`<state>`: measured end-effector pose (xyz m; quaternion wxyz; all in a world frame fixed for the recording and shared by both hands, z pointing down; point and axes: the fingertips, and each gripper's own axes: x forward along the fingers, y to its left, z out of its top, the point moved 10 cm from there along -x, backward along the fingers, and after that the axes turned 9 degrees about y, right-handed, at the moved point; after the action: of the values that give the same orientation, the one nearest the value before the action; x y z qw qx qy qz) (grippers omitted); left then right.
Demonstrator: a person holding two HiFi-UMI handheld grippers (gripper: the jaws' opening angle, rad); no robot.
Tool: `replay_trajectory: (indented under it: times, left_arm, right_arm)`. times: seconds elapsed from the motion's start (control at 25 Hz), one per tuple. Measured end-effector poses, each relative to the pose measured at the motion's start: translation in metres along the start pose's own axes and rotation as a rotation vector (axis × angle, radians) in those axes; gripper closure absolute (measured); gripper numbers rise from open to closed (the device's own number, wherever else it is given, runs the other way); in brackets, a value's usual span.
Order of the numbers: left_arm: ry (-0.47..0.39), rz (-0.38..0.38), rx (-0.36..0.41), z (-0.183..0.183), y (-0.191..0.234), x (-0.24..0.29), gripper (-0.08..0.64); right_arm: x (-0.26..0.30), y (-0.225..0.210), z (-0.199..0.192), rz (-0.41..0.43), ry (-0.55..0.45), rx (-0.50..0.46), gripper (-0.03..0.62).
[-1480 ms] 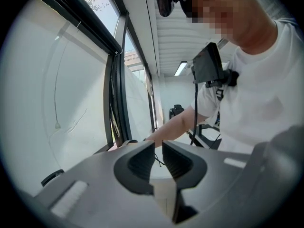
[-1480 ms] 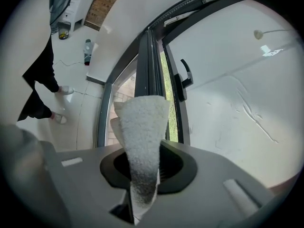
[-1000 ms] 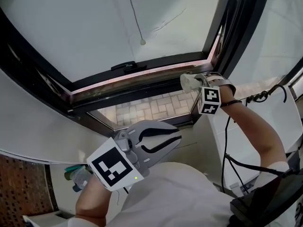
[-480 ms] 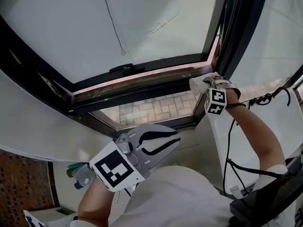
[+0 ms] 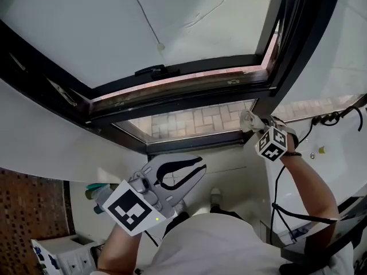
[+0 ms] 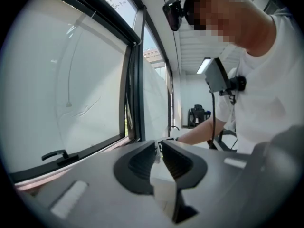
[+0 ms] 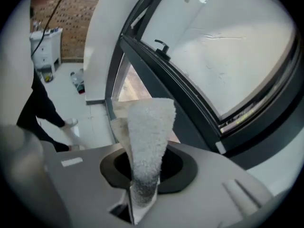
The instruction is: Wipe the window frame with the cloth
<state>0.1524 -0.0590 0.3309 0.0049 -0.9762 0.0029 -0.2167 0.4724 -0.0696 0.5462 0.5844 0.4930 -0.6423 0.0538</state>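
I read the right tool (image 5: 256, 125) as clamped on the white cloth (image 5: 248, 119), at the lower right corner of the window frame (image 5: 189, 141). Left tool (image 5: 192, 168) hangs below the frame, jaws together, nothing held.

Reading as an institutional room, lab or office type: dark window frame (image 5: 189, 93) spanning 12 o'clock, ceiling strip light (image 6: 204, 65) glowing, white floor (image 7: 95, 87) and brick wall (image 5: 28, 211) showing at 8 o'clock.

head: steeply down onto window frame (image 5: 189, 103) | gripper views: low, close, both facing that frame
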Motion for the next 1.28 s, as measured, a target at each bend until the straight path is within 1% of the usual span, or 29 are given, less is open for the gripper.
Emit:
replay_trajectory:
  times: [0.08, 0.16, 0.24, 0.32, 0.44, 0.6, 0.68, 0.8, 0.96, 1.08, 1.16, 1.28]
  left_arm:
    - [-0.003, 0.040, -0.040, -0.009, 0.002, -0.010, 0.491]
    - [-0.021, 0.078, -0.060, -0.018, 0.002, -0.023, 0.491]
    - [-0.048, 0.117, -0.084, -0.027, 0.002, -0.039, 0.491]
    - [-0.068, 0.150, -0.104, -0.038, 0.000, -0.058, 0.491]
    - [-0.083, 0.188, -0.113, -0.054, -0.005, -0.090, 0.491]
    - [-0.110, 0.223, -0.122, -0.075, -0.018, -0.139, 0.491]
    - [-0.132, 0.223, -0.125, -0.085, -0.028, -0.162, 0.491]
    - [-0.143, 0.202, -0.128, -0.105, -0.045, -0.196, 0.491]
    - [-0.142, 0.183, -0.128, -0.129, -0.066, -0.228, 0.491]
    - [-0.127, 0.181, -0.121, -0.141, -0.080, -0.240, 0.491]
    - [-0.131, 0.177, -0.121, -0.142, -0.090, -0.244, 0.491]
    - [-0.142, 0.188, -0.112, -0.137, -0.102, -0.245, 0.491]
  right_arm:
    - [-0.009, 0.011, -0.003, 0.045, -0.040, 0.132, 0.520]
    - [-0.025, 0.026, -0.006, 0.075, -0.084, 0.249, 0.520]
    - [-0.044, 0.042, -0.011, 0.095, -0.124, 0.343, 0.520]
    - [-0.062, 0.057, -0.015, 0.100, -0.157, 0.408, 0.520]
    - [-0.101, 0.070, -0.007, 0.069, -0.220, 0.468, 0.520]
    - [-0.164, 0.087, 0.022, 0.024, -0.364, 0.575, 0.520]
    - [-0.195, 0.102, 0.036, -0.004, -0.427, 0.613, 0.520]
    - [-0.239, 0.137, 0.051, -0.040, -0.491, 0.663, 0.520]
    - [-0.290, 0.190, 0.053, -0.069, -0.525, 0.717, 0.520]
    - [-0.316, 0.223, 0.046, -0.077, -0.521, 0.752, 0.520]
    - [-0.330, 0.233, 0.039, -0.093, -0.518, 0.763, 0.520]
    - [-0.343, 0.227, 0.031, -0.105, -0.550, 0.772, 0.520]
